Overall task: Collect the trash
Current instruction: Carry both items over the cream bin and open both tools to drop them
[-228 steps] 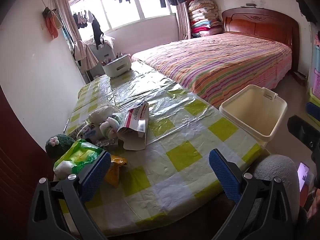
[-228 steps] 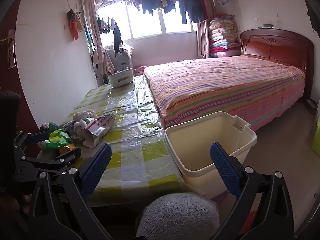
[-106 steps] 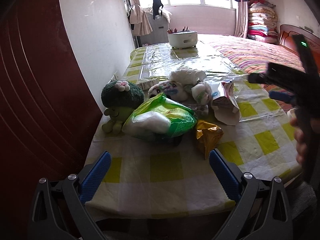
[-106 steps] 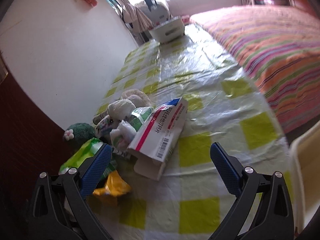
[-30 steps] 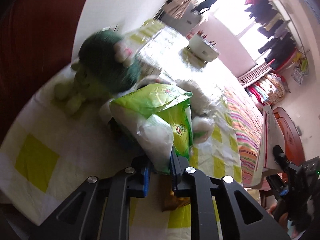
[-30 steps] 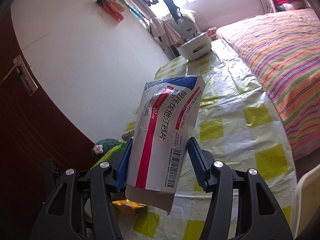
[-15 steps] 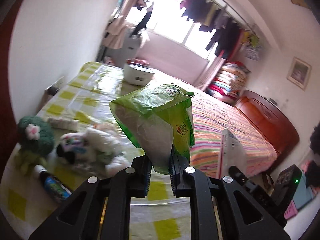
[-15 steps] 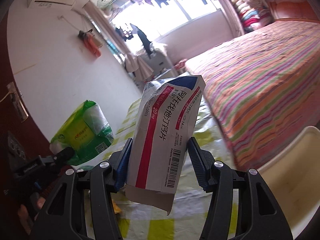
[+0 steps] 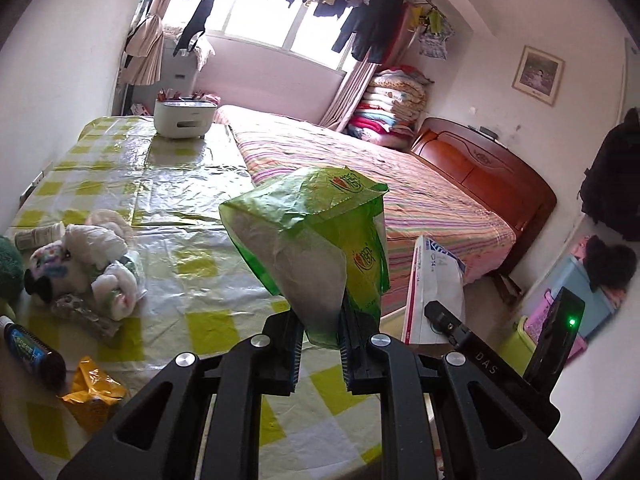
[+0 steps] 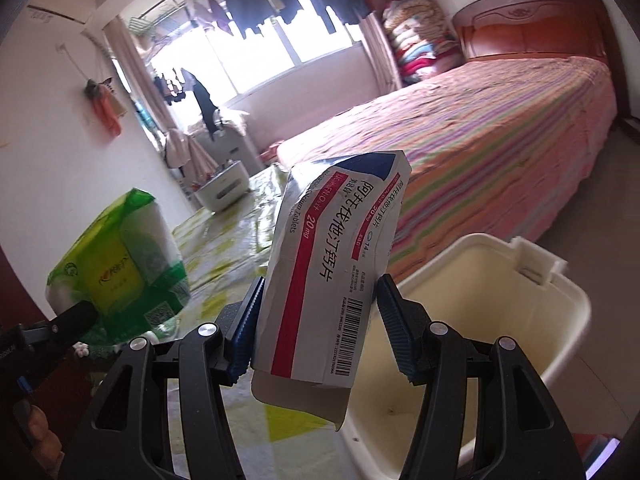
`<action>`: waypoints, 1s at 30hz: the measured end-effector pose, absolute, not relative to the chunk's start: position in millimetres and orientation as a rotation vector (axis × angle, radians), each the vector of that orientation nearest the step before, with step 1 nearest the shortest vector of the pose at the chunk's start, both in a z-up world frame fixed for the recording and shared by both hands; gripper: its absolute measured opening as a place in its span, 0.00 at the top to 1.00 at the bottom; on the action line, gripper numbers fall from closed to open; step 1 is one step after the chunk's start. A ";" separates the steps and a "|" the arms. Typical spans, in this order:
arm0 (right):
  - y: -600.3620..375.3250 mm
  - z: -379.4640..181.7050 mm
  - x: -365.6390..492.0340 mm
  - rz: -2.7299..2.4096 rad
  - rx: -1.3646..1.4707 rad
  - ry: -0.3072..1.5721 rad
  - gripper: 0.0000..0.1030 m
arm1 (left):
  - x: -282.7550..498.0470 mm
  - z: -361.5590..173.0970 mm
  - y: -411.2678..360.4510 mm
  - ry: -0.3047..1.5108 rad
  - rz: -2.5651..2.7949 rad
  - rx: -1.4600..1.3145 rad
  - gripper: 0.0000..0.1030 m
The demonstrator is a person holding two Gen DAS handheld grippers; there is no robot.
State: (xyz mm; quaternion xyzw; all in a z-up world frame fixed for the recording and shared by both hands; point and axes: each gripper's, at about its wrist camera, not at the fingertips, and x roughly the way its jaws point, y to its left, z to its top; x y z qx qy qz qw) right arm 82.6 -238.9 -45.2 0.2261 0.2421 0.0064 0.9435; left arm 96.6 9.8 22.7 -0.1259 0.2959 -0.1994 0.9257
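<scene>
— My left gripper (image 9: 320, 344) clamps the green bag (image 9: 316, 236) above the table (image 9: 200, 184); its bottom is hidden.

— And the right gripper (image 10: 316, 320)?

— Clamped on the medicine box (image 10: 332, 276) over the bin (image 10: 492, 292), which is partly cut off.

Left tongs (image 9: 320, 344) nearly closed, clamping green bag (image 9: 316, 240). My right tongs (image 10: 316, 328) half-spread, gripping medicine box (image 10: 332, 280), beside the bag, pitched down.

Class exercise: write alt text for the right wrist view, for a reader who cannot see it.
The right gripper holds a white medicine box with a red stripe upright, beside an open cream bin on the floor. At left, the left gripper holds a green tissue pack over the checked table; a striped bed lies behind.
</scene>
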 end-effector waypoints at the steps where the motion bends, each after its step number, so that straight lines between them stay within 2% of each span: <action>1: -242.9 -46.3 80.4 0.000 0.462 0.491 0.46 | 97.0 22.5 7.1 0.609 -0.413 -0.257 0.85; 7: -260.1 -53.8 69.3 -0.064 0.490 0.497 0.43 | 102.1 15.1 -10.5 0.622 -0.436 -0.233 0.85; 16: -270.1 -55.1 62.9 -0.097 0.558 0.491 0.32 | 101.3 9.6 -31.3 0.645 -0.476 -0.192 0.85; 18: -270.8 -53.1 60.2 -0.101 0.569 0.477 0.21 | 101.9 7.5 -33.5 0.649 -0.479 -0.182 0.85; 24: -292.8 -51.8 45.1 -0.103 0.683 0.391 0.20 | 101.0 -2.0 -50.4 0.670 -0.489 -0.156 0.85; 30: -315.5 -50.0 19.4 -0.163 0.775 0.269 0.15 | 106.6 -19.1 -73.2 0.725 -0.520 -0.132 0.85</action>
